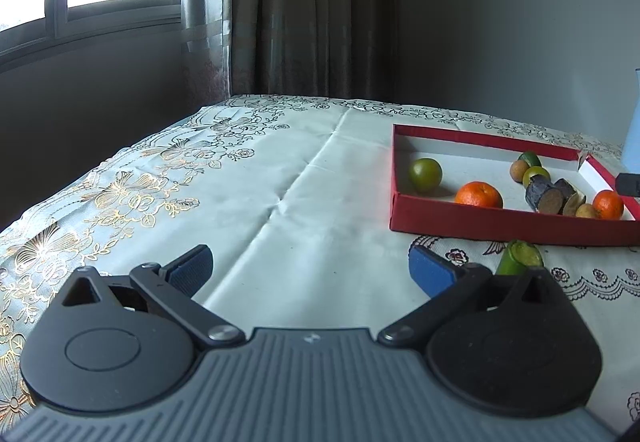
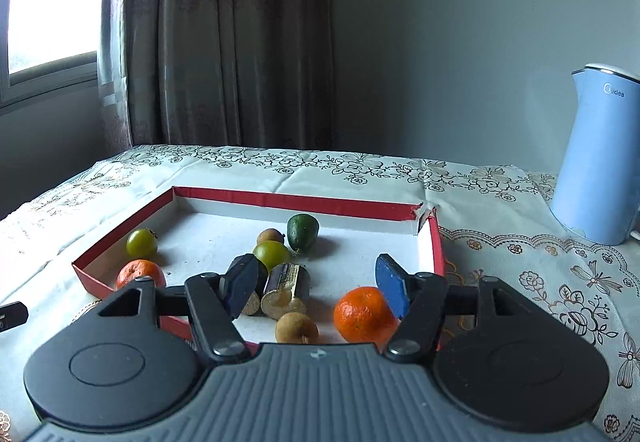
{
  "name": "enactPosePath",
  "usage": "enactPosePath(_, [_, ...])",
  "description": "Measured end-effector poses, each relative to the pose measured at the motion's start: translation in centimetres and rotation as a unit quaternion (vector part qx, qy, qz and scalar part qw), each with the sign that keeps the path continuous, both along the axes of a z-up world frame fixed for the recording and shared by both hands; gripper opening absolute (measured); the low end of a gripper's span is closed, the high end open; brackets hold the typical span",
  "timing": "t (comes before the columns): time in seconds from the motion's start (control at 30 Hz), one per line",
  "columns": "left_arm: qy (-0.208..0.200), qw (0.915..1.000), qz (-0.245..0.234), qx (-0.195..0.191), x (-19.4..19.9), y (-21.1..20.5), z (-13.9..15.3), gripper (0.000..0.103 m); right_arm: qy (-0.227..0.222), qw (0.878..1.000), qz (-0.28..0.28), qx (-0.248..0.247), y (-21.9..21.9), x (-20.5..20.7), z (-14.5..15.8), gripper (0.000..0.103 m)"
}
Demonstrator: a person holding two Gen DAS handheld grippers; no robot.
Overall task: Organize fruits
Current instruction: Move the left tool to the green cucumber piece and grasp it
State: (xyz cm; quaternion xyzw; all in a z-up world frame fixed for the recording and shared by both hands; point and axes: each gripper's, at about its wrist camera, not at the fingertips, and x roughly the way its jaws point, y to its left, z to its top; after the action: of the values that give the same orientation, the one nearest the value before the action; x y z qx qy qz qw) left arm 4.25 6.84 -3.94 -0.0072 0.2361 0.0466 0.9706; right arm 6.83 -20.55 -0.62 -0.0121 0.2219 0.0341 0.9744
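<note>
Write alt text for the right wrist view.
The right gripper hangs with open jaws over a red tray holding tangerines, green fruits, longans and sugarcane pieces. A blue kettle stands to the right on the floral tablecloth.

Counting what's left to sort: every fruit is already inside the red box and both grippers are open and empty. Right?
Not every fruit: the left wrist view shows one green fruit on the tablecloth, outside the red box. The rest holds: left gripper and right gripper are both open and empty.
</note>
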Motion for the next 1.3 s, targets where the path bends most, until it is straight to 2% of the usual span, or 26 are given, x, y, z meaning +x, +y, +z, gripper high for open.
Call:
enactPosePath(0.07, [0.000, 1.0000, 0.000, 0.001, 0.0, 0.0, 0.0, 0.103, 0.005, 1.000, 0.000, 0.000, -0.8, -1.7, -0.3, 0.074])
enactPosePath(0.13, [0.000, 1.0000, 0.001, 0.001, 0.0, 0.0, 0.0, 0.103, 0.012, 1.000, -0.005, 0.004, -1.7, -3.4, -0.8, 0.078])
enactPosePath(0.23, [0.002, 1.0000, 0.002, 0.002, 0.0, 0.0, -0.1, 0.103, 0.030, 0.999, -0.013, -0.002, -2.7, -4.5, -1.7, 0.079])
enactPosePath(0.3, [0.004, 1.0000, 0.003, 0.002, 0.0, 0.0, -0.1, 0.103, 0.044, 0.999, -0.025, 0.001, -3.5, -4.4, -2.4, 0.079])
enactPosePath(0.43, [0.012, 0.9999, 0.003, 0.010, 0.2, -0.2, -0.1, 0.103, 0.083, 0.995, -0.042, 0.037, -5.1, -3.6, -3.3, 0.080])
enactPosePath(0.5, [0.015, 0.9997, 0.003, 0.017, 0.3, -0.4, -0.2, 0.103, 0.094, 0.994, -0.044, 0.037, -5.1, -3.4, -3.5, 0.086])
enactPosePath(0.67, [0.000, 0.9985, -0.002, 0.055, -0.2, -2.1, 0.2, 0.103, 0.116, 0.992, -0.042, 0.026, -4.8, -2.9, -4.0, 0.086])
enactPosePath(0.8, [-0.005, 0.9977, -0.057, 0.036, -0.9, -4.5, 0.9, 0.103, 0.113, 0.992, -0.040, 0.033, -5.0, -3.0, -3.9, 0.087])
enactPosePath(0.97, [-0.004, 0.9924, -0.108, 0.058, -0.5, -8.8, 1.0, 0.103, 0.109, 0.992, -0.038, 0.053, -5.6, -3.1, -3.9, 0.087])
enactPosePath(1.2, [0.026, 0.9901, -0.116, 0.074, 1.6, -11.2, 0.1, 0.103, 0.105, 0.991, -0.037, 0.069, -5.9, -3.2, -3.8, 0.087])
enactPosePath(1.3, [0.037, 0.9895, -0.119, 0.073, 2.1, -11.3, -0.2, 0.092, 0.104, 0.991, -0.036, 0.073, -6.0, -3.2, -3.8, 0.088])
